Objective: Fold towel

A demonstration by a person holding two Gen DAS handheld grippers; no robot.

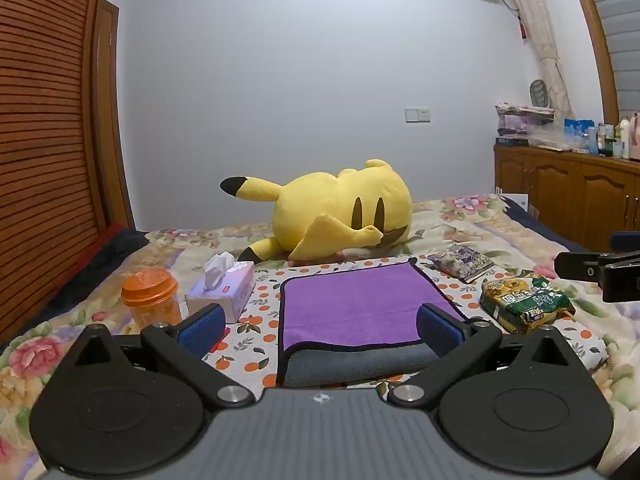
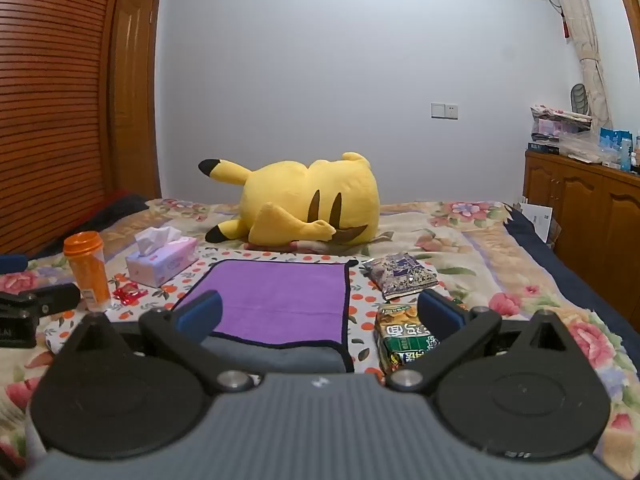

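On the bed, the purple towel [image 1: 352,304] lies straight ahead of the left tool [image 1: 320,328], near edge already doubled back showing grey, while the right tool [image 2: 320,316] hovers off its right border; both gape empty.

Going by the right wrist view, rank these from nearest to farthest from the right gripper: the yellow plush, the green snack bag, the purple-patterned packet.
From the right gripper, both of whose jaws stand open:
1. Green snack bag, directly at its right finger, partly hidden behind it.
2. Purple-patterned packet, farther up the bed, right of the purple towel.
3. Yellow plush, lying beyond the towel near the wall.
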